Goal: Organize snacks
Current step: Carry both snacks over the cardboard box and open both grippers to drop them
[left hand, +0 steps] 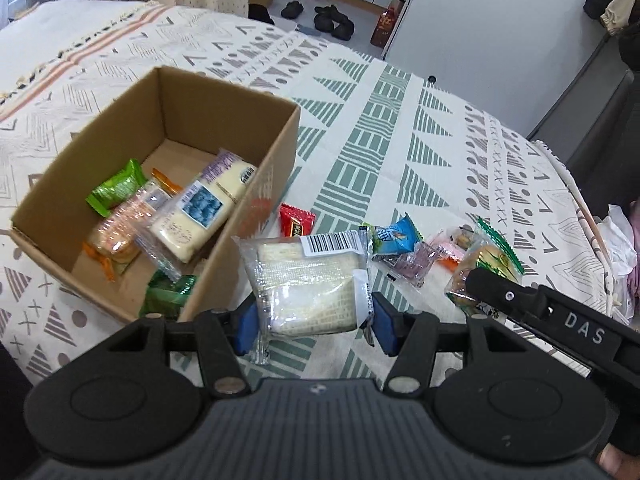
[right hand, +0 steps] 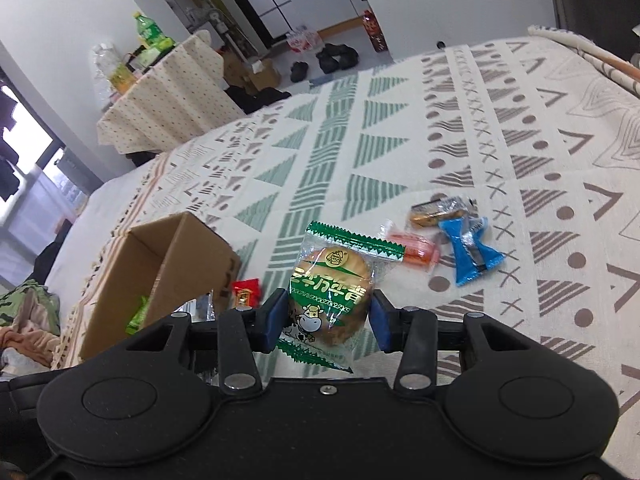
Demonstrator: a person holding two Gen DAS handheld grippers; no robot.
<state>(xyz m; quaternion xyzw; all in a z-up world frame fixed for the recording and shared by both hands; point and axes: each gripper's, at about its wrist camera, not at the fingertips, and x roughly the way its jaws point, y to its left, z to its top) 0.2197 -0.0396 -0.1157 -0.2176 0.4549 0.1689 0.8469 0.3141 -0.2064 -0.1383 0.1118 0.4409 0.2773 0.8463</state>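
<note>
My left gripper is shut on a clear-wrapped white cracker pack with a barcode, held just right of the open cardboard box. The box holds several snacks, among them a white bar pack and a green packet. My right gripper is shut on a green-edged cake packet with a cow picture; it also shows in the left wrist view. The box appears at the left in the right wrist view.
Loose snacks lie on the patterned bedspread: a red packet, a blue packet, a purple one, an orange one, a blue twisted wrapper. The bed edge is at the right. Shoes lie on the floor beyond.
</note>
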